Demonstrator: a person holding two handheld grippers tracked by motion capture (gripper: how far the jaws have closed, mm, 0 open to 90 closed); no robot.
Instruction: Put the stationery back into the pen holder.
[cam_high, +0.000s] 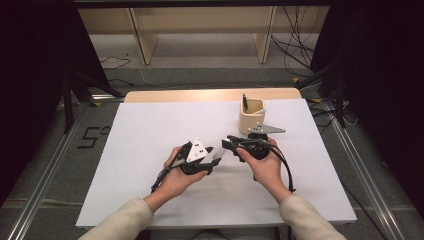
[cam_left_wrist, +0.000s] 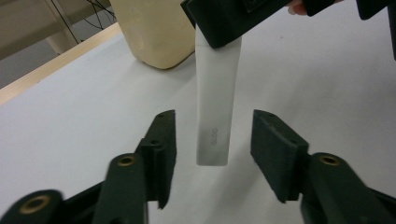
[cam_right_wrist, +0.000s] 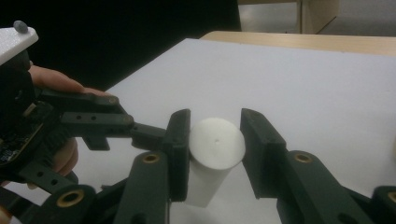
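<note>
High view: both hands meet mid-table over the white sheet (cam_high: 150, 130), left gripper (cam_high: 216, 155) and right gripper (cam_high: 229, 143) nose to nose, with the white stick (cam_high: 218, 153) between them and a tan cup (cam_high: 251, 115) just behind.

Left gripper view: its jaws stand apart, either side of the stick's (cam_left_wrist: 215, 116) free end, pads not touching it.

Right gripper view: its jaws are clamped on the stick's (cam_right_wrist: 212, 151) round end, seen end-on above the table.

My right gripper (cam_right_wrist: 215, 154) clamps a white tube (cam_right_wrist: 212, 156) end-on; my left gripper (cam_right_wrist: 140, 133) reaches in from nine o'clock.
</note>
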